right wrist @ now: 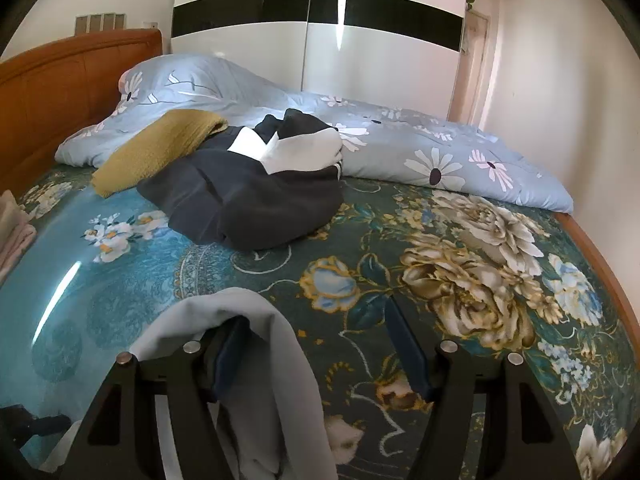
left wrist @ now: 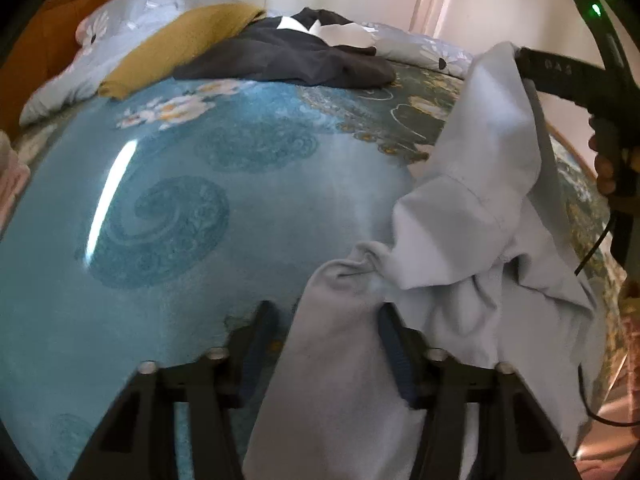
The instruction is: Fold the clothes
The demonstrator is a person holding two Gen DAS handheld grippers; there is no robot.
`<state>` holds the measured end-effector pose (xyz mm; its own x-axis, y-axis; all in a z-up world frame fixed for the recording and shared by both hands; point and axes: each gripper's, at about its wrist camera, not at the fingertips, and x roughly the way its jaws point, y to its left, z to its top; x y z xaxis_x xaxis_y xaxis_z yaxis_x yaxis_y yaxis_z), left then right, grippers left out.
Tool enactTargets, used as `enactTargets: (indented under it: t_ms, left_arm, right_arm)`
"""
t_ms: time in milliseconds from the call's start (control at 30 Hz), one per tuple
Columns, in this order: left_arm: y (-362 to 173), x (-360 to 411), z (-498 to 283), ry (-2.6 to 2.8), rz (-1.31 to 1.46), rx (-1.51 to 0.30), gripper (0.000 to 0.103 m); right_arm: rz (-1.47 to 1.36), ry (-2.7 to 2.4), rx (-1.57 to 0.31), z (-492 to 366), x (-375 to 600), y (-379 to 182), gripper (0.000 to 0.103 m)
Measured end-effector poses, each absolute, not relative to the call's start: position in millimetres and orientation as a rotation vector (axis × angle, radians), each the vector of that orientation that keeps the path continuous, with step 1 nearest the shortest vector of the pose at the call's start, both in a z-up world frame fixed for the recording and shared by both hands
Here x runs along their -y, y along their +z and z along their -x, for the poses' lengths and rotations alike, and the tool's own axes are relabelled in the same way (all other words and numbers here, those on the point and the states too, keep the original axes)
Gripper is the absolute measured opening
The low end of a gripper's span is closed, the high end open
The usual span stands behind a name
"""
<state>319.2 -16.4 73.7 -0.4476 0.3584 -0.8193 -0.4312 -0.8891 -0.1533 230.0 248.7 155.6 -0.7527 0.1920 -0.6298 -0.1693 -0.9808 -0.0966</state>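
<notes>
Pale grey garment hangs crumpled above the bed, draped between the left hand-held gripper and the right hand-held gripper, both jaws apart. Better: clamp opposite corners, pull taut.

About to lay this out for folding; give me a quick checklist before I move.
1. Left gripper clamped on the light blue garment: not ok, fingers apart, cloth merely lies between.
2. Right gripper clamped: not ok, cloth only drapes over one finger.
3. Garment flat: not ok, bunched.
4. Bare bedspread to lay it on: ok.
5. Dark clothes pile out of the way: ok.
6. Which edge is held: cannot tell.
</notes>
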Motion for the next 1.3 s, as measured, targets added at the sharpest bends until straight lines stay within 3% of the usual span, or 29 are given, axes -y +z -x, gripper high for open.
enactTargets:
  t_ms: [67,100,500,633,700,1033,1167,1233,1300]
  left_arm:
    - [75.6,14.0,-322.3,2.344,1.282,-0.098,0.006]
    - [77.0,14.0,-322.8,2.360,1.272,-0.096,0.005]
    - [147.2,137.0,-271.4,2.849,1.109,0.167,0.004]
    - [162.4,192.2,-251.9,2.998,1.093,0.244,0.004]
    - [155.9,210.6,-238.6,3.053,1.130,0.232,0.004]
    - [76.4,253.9,-212.4,2.921,1.487,0.515,0.004]
    - [65.7,253.4,-216.7,2.865,1.517,0.610,0.008]
    - [66.1,251.7,-221.4,2.834,1.510,0.655,0.016]
    - [73.7,248.3,-229.2,2.800,1.476,0.699,0.045]
  right_arm:
    - [1.008,2.766,0.040,-230.9,-249.2,154.4,0.068]
    - [1.012,2.766,0.034,-230.6,-249.0,153.7,0.068]
    - [1.039,2.873,0.050,-206.8,-217.9,164.5,0.068]
    - [1.024,2.988,0.152,-186.5,-174.4,169.4,0.068]
    - [1.034,3.030,0.198,-172.6,-150.3,165.4,0.068]
    - [1.339,2.916,0.346,-114.1,-85.0,95.2,0.068]
    - [1.376,2.933,0.360,-119.2,-88.1,97.5,0.070]
    - [1.361,2.963,0.410,-127.7,-85.6,103.5,0.071]
    - [1.346,3.007,0.446,-137.4,-83.6,111.6,0.078]
